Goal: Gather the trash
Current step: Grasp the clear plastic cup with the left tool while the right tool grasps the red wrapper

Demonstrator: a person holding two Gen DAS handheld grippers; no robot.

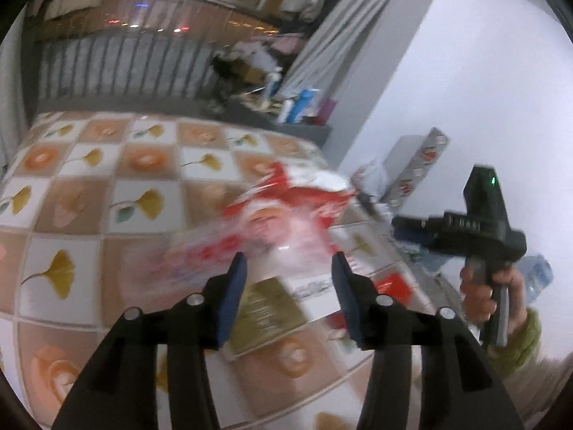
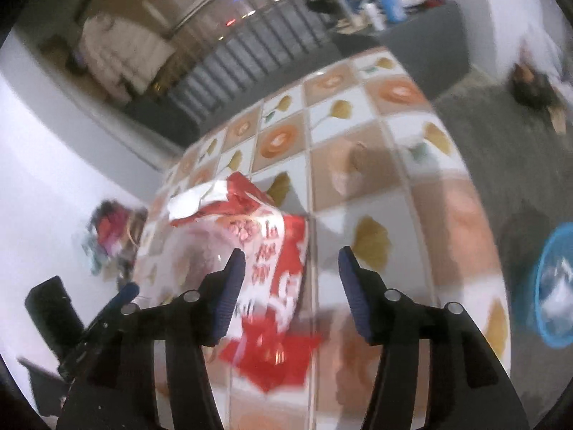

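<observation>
Lying on the bed's quilted cover [image 1: 89,197] with its squares of orange roses and yellow ginkgo leaves is a crumpled red-and-white plastic snack bag [image 1: 286,208], its torn white top edge raised. The frames are blurred, so the print on the bag cannot be read.

In the left wrist view the left gripper [image 1: 289,265] hangs above the cover with its jaws spread apart and nothing between them; the bag lies just beyond the blue pads [image 1: 232,297]. Below the jaws lies a flat gold-coloured packet [image 1: 268,315] and beside it a small red piece of wrapper [image 1: 394,285]. Off to the right the person's hand [image 1: 490,286] grips the handle of the other black tool.

In the right wrist view the right gripper [image 2: 292,265] has its jaws wide apart and empty too. The snack bag [image 2: 265,251] lies under and ahead of the left-hand finger. At the right edge stands a blue plastic basin [image 2: 555,286] on the grey floor [image 2: 483,118].
</observation>
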